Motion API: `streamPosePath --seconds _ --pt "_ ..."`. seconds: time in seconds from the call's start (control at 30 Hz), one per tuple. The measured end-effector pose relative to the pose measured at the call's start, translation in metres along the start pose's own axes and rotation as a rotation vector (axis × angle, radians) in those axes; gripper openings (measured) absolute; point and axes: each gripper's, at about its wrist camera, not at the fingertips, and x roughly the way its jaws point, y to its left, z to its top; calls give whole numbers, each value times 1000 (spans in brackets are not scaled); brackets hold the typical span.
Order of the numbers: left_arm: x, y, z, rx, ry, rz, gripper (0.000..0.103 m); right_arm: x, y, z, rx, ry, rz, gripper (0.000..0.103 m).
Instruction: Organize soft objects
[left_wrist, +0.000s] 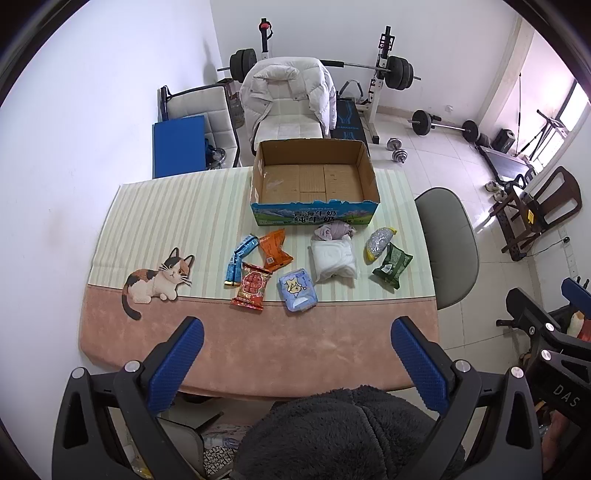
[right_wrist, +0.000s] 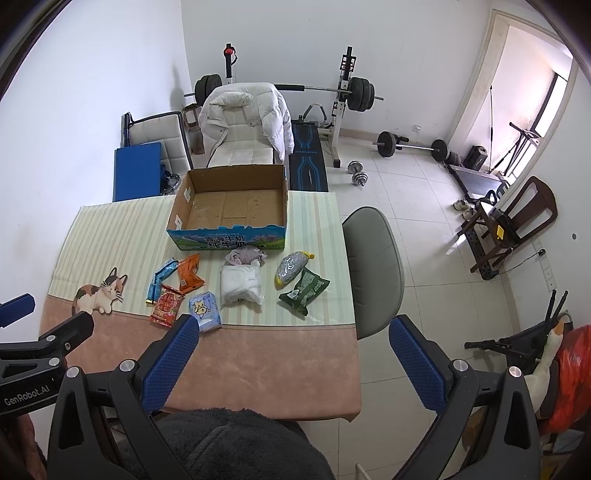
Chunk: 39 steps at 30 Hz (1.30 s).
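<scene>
Start step — both grippers, left gripper (left_wrist: 297, 336) and right gripper (right_wrist: 290, 334), spread wide, empty. Next: grasp blue tissue pack (left_wrist: 298, 290), carry 12 o'clock into cardboard box (left_wrist: 314, 212).

Table (left_wrist: 332, 332) w/ cat cloth: cardboard box (left_wrist: 314, 177), snack packets (left_wrist: 255, 266), cloth bundles (left_wrist: 334, 258).

Bare pink strip of table (left_wrist: 332, 332) open along the near edge, packets (left_wrist: 295, 290) crowding mid-table, cardboard box (left_wrist: 314, 210) walling the far side — its inside free, grey chair (left_wrist: 450, 251) close on the right.

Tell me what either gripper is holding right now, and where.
Nothing. The left gripper and right gripper are both open and empty above the table's near edge.
</scene>
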Motion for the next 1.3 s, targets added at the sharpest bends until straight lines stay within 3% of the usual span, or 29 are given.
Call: streamPosePath --seconds 0.53,0.7,0.83,0.9,1.0,1.07,1.17,1.3 --pt "1 2 -2 -7 -5 -1 103 0 -2 -1 -1 -4 5 103" --pt "23 26 0 -33 -57 65 103 14 2 -6 -1 -5 6 103" --pt "81 58 6 -85 5 146 103 64 -4 -2 23 32 38 103" --pt "120 72 6 -96 61 150 103 103 -4 -2 25 46 55 103" --pt "179 77 3 -33 167 149 103 159 10 -4 -17 102 65 103" --pt "213 80 -1 -25 220 120 103 212 24 -4 -30 195 94 103" --pt "269 84 2 -62 332 19 101 283 45 -4 -20 291 144 103" --pt "328 89 8 -102 389 -9 100 371 80 3 -28 384 160 103"
